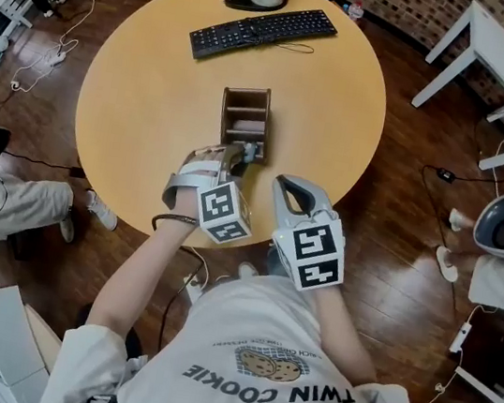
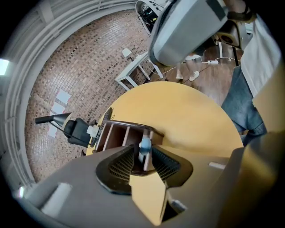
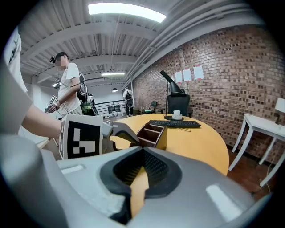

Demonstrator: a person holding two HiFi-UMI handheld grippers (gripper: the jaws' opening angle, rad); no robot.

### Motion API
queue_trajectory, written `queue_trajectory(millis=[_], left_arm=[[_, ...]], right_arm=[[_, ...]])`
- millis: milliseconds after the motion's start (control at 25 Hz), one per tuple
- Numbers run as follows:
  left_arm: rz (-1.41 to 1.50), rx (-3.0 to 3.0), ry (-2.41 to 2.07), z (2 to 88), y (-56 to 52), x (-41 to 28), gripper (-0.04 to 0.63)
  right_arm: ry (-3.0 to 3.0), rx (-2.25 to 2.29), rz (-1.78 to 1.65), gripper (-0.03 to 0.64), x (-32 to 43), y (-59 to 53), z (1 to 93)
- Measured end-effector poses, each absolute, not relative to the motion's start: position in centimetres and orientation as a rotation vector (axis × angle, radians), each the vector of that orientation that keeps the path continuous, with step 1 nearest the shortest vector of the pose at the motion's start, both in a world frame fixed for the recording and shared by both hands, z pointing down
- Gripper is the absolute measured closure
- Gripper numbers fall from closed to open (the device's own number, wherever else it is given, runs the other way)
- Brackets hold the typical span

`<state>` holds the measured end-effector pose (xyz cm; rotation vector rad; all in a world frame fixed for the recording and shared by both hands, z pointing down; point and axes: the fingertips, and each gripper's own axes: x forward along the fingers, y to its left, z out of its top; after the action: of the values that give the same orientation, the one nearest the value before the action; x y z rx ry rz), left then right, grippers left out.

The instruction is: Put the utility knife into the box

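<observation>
Head view first: one round surface (image 1: 135, 101) with a smooth yellowish top, one flat black keyboard (image 1: 260, 31) at the far side, and one brown wooden box (image 1: 224, 115) in the middle, a long rectangle with cross walls. The left gripper (image 1: 238, 158) is right at the box's near end, and the utility knife (image 1: 251, 152) only shows as a small pale blue bit there. The right gripper (image 1: 284, 190) sits just beside it. Left gripper view: the utility knife is a thin flat strip with a rounded pale blue end. It stands between the ribbed black pads (image 2: 121, 165), which are apart and not pressing on it. Its end is at the box's near wall; can't tell if it rests inside. I count three compartments. Right gripper view: jaws a little apart with nothing between them, and a brick wall (image 3: 222, 75) behind.
</observation>
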<state>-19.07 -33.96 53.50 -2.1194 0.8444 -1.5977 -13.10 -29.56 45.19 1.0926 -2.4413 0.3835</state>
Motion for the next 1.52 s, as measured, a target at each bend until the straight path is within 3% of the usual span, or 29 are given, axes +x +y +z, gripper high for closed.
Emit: queue_trajectory(millis=[640, 880, 1520], left_arm=[[-1.485, -2.231, 1.040, 50.3, -25.9, -21.7, 0.465], [-1.379, -2.347, 1.201, 48.4, -23.1, -22.4, 0.499], [-1.136, -2.528, 1.659, 45.5, -17.5, -17.3, 0.548]], right_arm=[[-2.461, 1.079, 0.323, 0.615, -15.6, -22.6, 43.7], [-2.468, 1.040, 0.304, 0.615, -16.4, -20.4, 43.1], [-2.588, 0.807, 0.274, 0.614, -13.2, -17.1, 42.1]])
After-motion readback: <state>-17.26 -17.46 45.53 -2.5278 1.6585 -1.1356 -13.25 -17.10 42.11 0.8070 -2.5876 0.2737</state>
